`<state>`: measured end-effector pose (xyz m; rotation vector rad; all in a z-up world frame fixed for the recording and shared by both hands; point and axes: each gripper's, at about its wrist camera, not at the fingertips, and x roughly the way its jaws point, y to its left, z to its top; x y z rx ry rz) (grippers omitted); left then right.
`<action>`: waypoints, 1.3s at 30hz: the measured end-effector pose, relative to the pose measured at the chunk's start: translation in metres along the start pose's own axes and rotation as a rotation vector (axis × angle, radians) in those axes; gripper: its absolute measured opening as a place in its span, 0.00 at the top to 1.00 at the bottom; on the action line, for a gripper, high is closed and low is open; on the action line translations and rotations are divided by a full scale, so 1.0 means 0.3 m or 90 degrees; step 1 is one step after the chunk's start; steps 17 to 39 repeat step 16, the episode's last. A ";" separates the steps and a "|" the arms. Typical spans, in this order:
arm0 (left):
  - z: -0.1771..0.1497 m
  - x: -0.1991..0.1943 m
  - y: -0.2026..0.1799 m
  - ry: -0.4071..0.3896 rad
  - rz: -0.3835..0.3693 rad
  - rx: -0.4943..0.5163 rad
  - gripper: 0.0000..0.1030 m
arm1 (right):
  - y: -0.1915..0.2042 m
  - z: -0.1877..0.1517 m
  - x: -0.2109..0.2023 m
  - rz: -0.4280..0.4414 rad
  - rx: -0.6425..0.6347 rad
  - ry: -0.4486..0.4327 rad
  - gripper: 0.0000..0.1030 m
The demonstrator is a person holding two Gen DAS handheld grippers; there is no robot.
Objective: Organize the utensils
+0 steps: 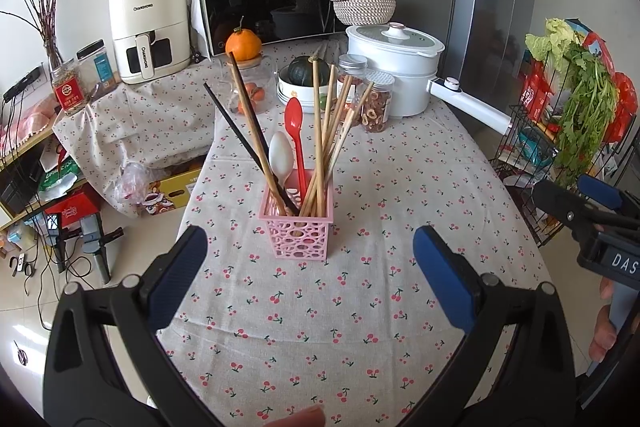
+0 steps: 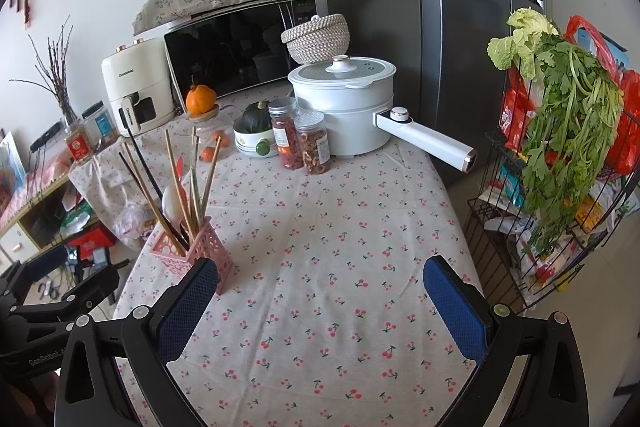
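Utensils are all sitting upright in the pink holder [image 1: 298, 227] mid-table on the cherry cloth [image 1: 340, 327]: wood chopsticks [image 1: 324, 131], black chopsticks [image 1: 240, 139], red spoon [image 1: 295, 131], white spoon [image 1: 280, 155]. No loose ones showing on the table in either view.

L gripper [image 1: 310, 259] is hovering just short of the holder, jaws wide apart, holding nothing. R gripper [image 2: 320, 291] is hanging over bare cloth to the holder's right, jaws also wide apart, empty.

Step, imo: either end state w/ everything already binned, or start of a re-sort by type. Can't tell from here whether the holder has a divider; fisheye view into it is poor.

Next move, if re-sorting: L is lined up best, needs to close on one stick/spoon shaft above the rim and lift straight up so the light holder isn't tipping. R could be bracing the holder wall.
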<state>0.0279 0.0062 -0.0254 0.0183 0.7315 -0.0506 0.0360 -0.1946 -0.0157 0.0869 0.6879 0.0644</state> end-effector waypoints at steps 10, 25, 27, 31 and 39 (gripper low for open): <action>0.001 0.001 0.005 -0.001 0.008 -0.005 0.01 | 0.014 -0.016 0.010 -0.002 -0.009 0.009 0.00; 0.001 0.006 0.001 -0.007 0.007 0.001 0.01 | 0.014 -0.013 0.031 -0.005 -0.003 0.017 0.00; 0.001 0.006 0.001 -0.007 0.007 0.001 0.01 | 0.014 -0.013 0.031 -0.005 -0.003 0.017 0.00; 0.001 0.006 0.001 -0.007 0.007 0.001 0.01 | 0.014 -0.013 0.031 -0.005 -0.003 0.017 0.00; 0.001 0.006 0.001 -0.007 0.007 0.001 0.01 | 0.014 -0.013 0.031 -0.005 -0.003 0.017 0.00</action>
